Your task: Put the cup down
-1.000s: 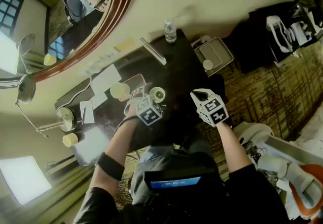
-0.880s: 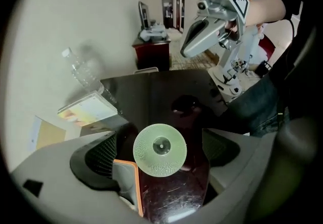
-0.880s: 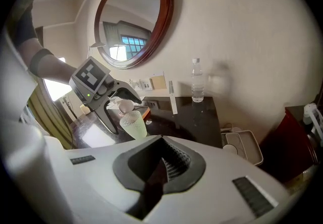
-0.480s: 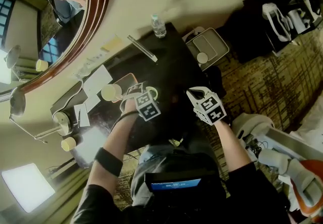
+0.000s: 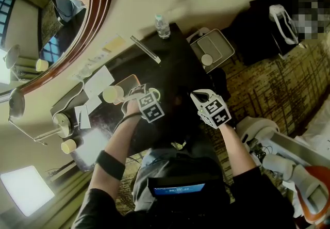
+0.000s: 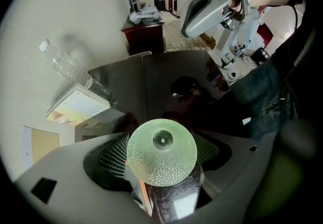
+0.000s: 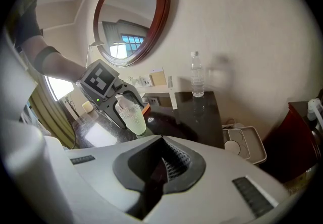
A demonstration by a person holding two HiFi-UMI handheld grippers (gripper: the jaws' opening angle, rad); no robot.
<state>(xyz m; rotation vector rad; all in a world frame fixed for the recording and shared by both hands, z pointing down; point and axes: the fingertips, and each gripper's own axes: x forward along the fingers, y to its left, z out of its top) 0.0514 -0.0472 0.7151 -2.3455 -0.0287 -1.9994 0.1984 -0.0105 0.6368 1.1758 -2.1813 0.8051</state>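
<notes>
Pointing straight down — left tongs just closed on cup | right tongs clenched, empty — angled downward

The left tool has just been closing its jaws with the cup between them. The cup's round face covers the pads' inner edges, so contact cannot be told. In the head view its marker cube hides most of the cup. The right tool blocks where the cup meets the counter.
</notes>
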